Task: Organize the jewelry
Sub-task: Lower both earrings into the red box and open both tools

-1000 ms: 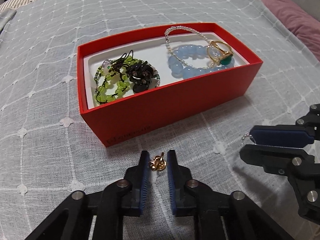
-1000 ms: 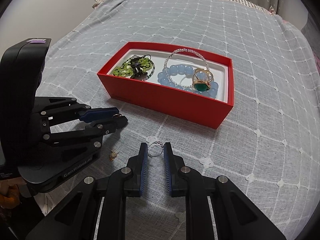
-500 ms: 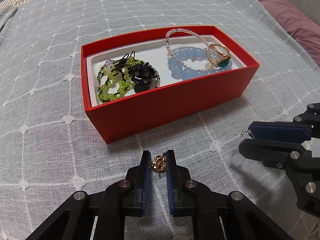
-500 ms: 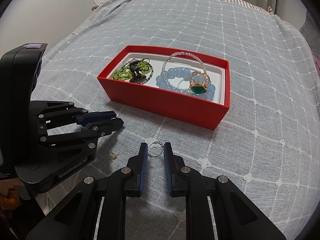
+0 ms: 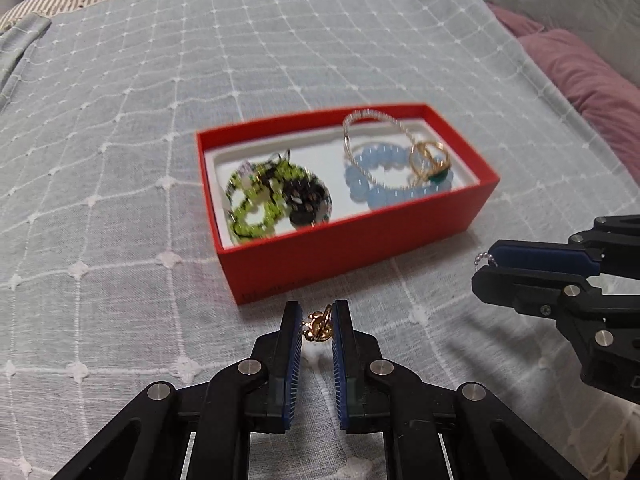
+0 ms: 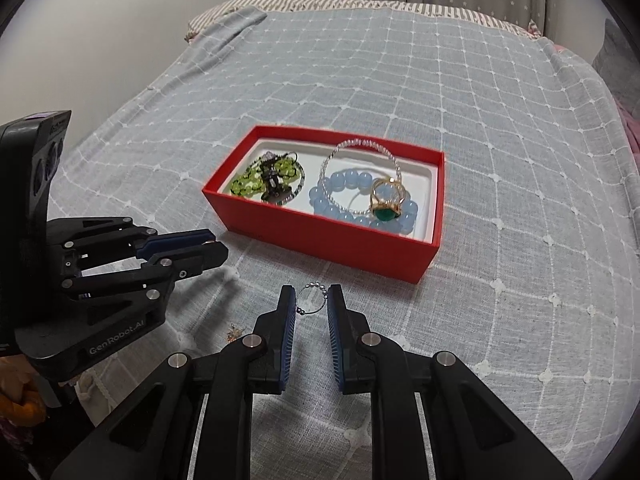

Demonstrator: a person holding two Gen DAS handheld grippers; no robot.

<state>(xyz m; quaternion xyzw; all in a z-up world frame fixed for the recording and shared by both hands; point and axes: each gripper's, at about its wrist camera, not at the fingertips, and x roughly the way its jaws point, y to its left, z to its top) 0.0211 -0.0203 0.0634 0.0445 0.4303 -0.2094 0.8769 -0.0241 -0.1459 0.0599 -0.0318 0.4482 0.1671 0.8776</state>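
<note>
A red box (image 5: 352, 248) (image 6: 332, 240) lies open on the grey bedspread. Inside are a green bead bracelet (image 5: 256, 204), a dark bracelet (image 5: 306, 196), a blue bead bracelet (image 6: 348, 200), a thin pearl bracelet (image 6: 360, 146) and a gold ring with a green stone (image 6: 386, 202). My left gripper (image 5: 317, 320) is shut on a small gold earring (image 5: 318, 326), lifted in front of the box's near wall. My right gripper (image 6: 311, 304) is shut on a thin silver beaded ring (image 6: 312, 300), also short of the box.
A tiny gold piece (image 6: 234, 332) lies on the bedspread below the left gripper. Purple pillows (image 5: 580, 76) sit at the right, a striped sheet edge (image 6: 360, 2) at the far end. A wall borders the bed on the left in the right wrist view.
My left gripper has risen with the gold earring, so the box looks farther and smaller. The right gripper has lifted slightly with the silver ring still in it.
</note>
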